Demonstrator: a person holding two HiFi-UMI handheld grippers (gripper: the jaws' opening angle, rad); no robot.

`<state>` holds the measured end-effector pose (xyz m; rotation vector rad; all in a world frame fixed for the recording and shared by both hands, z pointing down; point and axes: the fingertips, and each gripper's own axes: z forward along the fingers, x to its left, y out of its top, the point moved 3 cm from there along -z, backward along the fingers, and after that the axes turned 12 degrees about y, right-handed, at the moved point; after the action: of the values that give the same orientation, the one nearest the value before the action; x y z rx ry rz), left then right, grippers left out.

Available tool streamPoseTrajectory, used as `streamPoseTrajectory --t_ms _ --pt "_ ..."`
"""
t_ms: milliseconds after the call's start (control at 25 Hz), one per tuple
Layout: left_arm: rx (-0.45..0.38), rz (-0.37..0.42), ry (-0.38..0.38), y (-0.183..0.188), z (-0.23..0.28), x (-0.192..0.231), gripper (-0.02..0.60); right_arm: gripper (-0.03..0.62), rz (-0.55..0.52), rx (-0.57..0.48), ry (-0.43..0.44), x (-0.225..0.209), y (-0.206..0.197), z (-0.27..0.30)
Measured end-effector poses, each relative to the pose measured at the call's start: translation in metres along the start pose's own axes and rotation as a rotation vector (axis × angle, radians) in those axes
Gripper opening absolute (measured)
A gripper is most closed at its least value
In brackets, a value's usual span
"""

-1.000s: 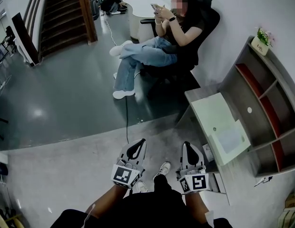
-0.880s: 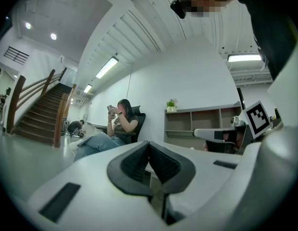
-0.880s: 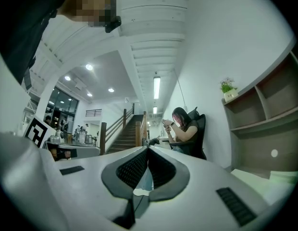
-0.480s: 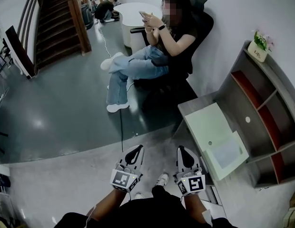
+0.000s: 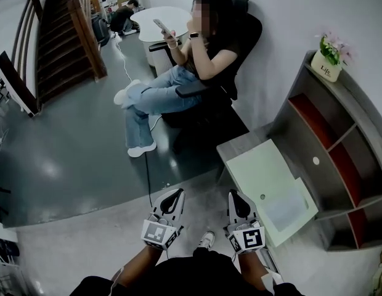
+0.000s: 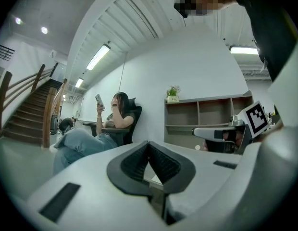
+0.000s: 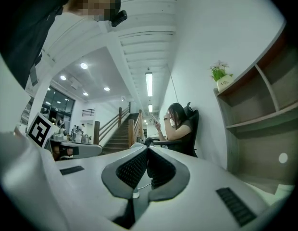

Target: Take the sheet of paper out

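1. The left hand-held gripper (image 6: 149,147) has its jaws pressed together with nothing between them. The right hand-held gripper (image 7: 147,150) is closed and empty in the same way.
2. Both are held low and side by side in front of the person, near the bench (image 5: 231,150) and touching nothing.
3. The sheet of paper (image 5: 288,203), which I take the paler rectangle to be, lies flat on the near end of the bench, off to the right of the right hand-held gripper. I cannot tell whether anything covers it.
4. By my reading, none of the task is done yet. The reach, opening the jaws, the grasp and drawing the sheet out are all left.
5. Only the head view shows the bench top and the sheet from above. The gripper views look level towards the seated person (image 6: 115,124) and the shelf unit (image 7: 264,100). They alone show the pads meeting.
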<state>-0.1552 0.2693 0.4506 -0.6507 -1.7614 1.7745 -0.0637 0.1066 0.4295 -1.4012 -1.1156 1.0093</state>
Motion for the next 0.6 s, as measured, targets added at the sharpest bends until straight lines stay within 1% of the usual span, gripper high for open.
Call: streamPoseTrajectory --t_ms 280,400,600 --pt "0.043 0.006 -0.034 0.003 0.041 -0.036 0.008 0.023 0.032 0.001 -0.023 -0.042 -0.007 -0.014" --pt "0.027 0.020 -0.061 0.005 0.052 -0.051 0.008 0.023 0.040 -0.006 -0.046 -0.056 -0.008 -0.022" --pt "0.024 0.048 -0.120 0.010 0.068 -0.074 0.008 0.023 0.040 -0.041 -0.099 -0.074 -0.006 -0.040"
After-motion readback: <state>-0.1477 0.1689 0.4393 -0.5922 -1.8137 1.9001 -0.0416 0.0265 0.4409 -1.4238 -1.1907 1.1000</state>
